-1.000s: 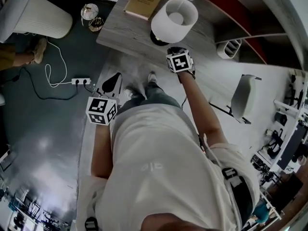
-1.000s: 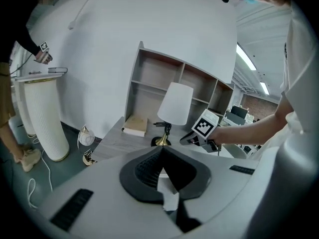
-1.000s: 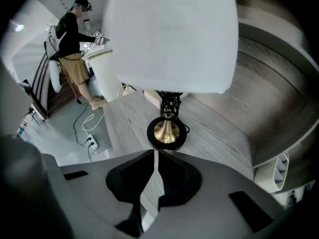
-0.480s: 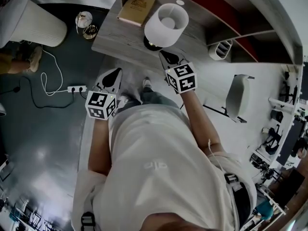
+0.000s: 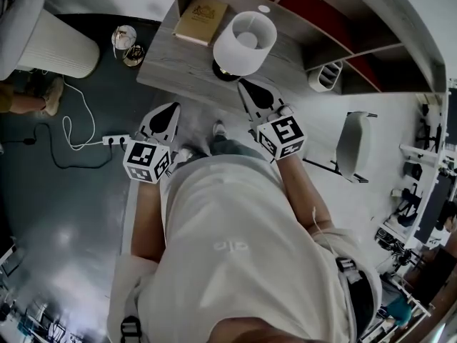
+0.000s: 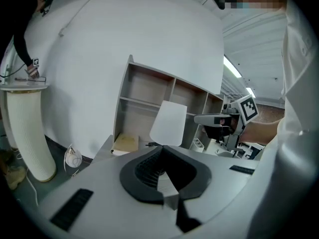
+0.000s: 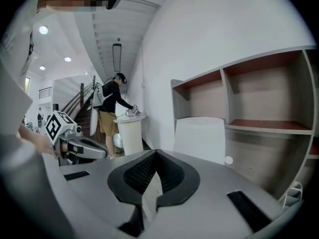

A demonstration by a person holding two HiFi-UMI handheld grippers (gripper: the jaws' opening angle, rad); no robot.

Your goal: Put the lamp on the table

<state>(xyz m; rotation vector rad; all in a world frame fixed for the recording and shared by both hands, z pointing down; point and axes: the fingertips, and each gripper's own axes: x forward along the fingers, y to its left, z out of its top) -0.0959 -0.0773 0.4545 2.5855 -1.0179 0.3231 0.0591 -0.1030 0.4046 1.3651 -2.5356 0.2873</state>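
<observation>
Standing upright on table (image 5: 171,66) beside book (image 5: 200,20): lamp (image 5: 244,43). White bin (image 5: 323,77) contents unreadable, shelf (image 5: 314,20) cut off. L gripper (image 5: 170,111) & R gripper (image 5: 247,88) jaws both pressed together, empty

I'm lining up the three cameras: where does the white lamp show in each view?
Head view: lamp top centre.
Left gripper view: lamp at centre.
Right gripper view: lamp just right of centre.
Shared landmark: the shelf unit behind it.

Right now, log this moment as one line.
lamp: upright on table, beside book | left gripper: jaws shut, empty | right gripper: jaws shut, empty, clear of lamp | task: placed
</observation>
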